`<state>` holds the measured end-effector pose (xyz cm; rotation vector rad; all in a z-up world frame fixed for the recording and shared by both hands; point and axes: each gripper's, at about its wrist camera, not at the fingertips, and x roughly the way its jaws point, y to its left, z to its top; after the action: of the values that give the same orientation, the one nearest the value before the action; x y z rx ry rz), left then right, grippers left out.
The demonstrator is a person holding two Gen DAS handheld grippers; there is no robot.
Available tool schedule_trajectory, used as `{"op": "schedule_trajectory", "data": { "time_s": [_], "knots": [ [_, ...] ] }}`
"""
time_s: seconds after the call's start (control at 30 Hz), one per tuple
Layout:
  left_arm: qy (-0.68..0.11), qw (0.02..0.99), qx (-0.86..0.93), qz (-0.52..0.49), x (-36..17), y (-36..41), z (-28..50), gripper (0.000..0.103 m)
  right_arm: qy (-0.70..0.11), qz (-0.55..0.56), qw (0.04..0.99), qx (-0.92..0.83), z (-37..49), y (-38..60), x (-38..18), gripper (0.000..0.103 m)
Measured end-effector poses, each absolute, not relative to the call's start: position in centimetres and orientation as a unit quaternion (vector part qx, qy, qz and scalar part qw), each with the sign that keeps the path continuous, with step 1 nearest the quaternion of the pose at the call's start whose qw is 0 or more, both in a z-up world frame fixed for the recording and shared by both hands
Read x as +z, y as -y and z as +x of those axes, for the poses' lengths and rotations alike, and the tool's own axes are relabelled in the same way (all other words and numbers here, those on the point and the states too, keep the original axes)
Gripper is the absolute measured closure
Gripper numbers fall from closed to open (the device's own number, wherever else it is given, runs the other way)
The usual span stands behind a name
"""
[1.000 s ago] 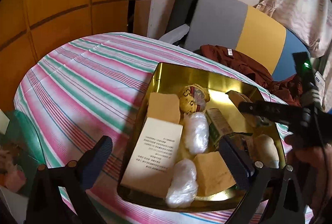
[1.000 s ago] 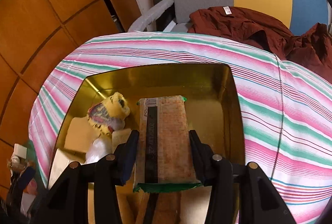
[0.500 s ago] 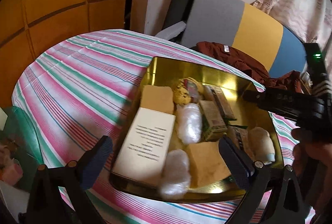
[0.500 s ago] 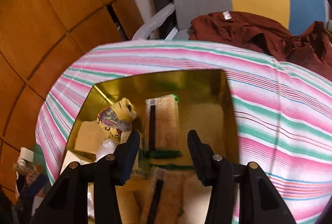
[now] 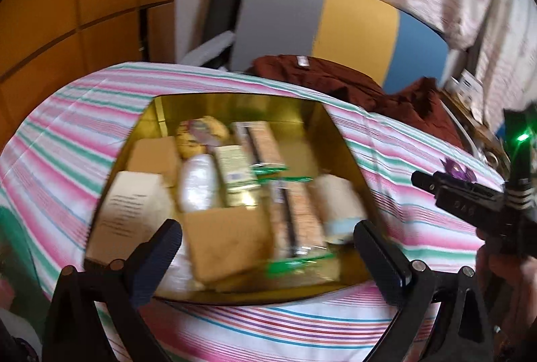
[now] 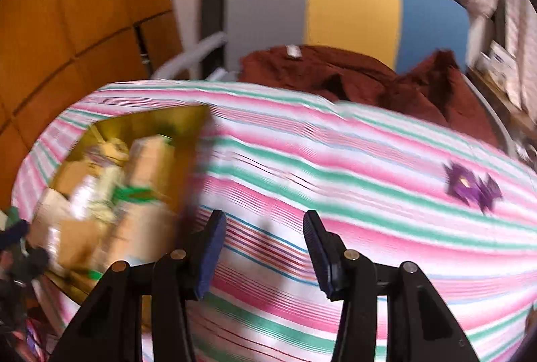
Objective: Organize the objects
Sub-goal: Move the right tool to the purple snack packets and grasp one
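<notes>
The right gripper (image 6: 261, 248) is seen with its jaws parted and nothing between them, only striped tablecloth (image 6: 335, 167) underneath. The purple wrapped piece (image 6: 471, 187), lying alone on the cloth at about two o'clock from those jaws and well apart from them, is judged to be the next thing to fetch. For a clean pick, the jaws would best be widened a little and brought squarely over it, one pad each side, and lowered until the cloth is nearly grazed; a crinkly wrapper is likely to slip if only its twisted ends are pinched.

The left gripper (image 5: 265, 248) is held wide open and empty above the near edge of the gold tin (image 5: 339, 134).

Inside the tin, a white printed card (image 5: 131, 207) is seen at eight o'clock, a tan packet (image 5: 228, 241) at six, and two long biscuit packs (image 5: 295, 221), one at five and one near the middle. A pale wrapped roll (image 5: 339, 204) lies at four, a clear-wrapped bundle (image 5: 198, 181) just left of centre, a green-and-cream box (image 5: 235, 167) beside it, and a yellow plush toy (image 5: 201, 134) at eleven. Bare gold floor is left at two o'clock, judged the natural spot for the purple piece.
</notes>
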<state>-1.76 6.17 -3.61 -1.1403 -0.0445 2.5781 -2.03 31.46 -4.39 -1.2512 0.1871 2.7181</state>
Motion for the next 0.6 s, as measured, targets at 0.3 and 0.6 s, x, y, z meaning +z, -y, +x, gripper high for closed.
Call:
{"op": "schedule_trajectory", "data": {
  "time_s": [0.3, 0.6],
  "knots": [
    [-0.042, 0.243, 0.890, -0.384, -3.2, -14.2, 0.8, 0.000, -0.150, -0.412, 0.170, 0.883, 3.7, -42.9, -7.9, 0.055],
    [-0.091, 0.289, 0.872, -0.384, -3.8, -20.6, 2.3, 0.000, -0.237, -0.368, 0.278, 0.855, 6.0, -54.4, -7.9, 0.054]
  ]
}}
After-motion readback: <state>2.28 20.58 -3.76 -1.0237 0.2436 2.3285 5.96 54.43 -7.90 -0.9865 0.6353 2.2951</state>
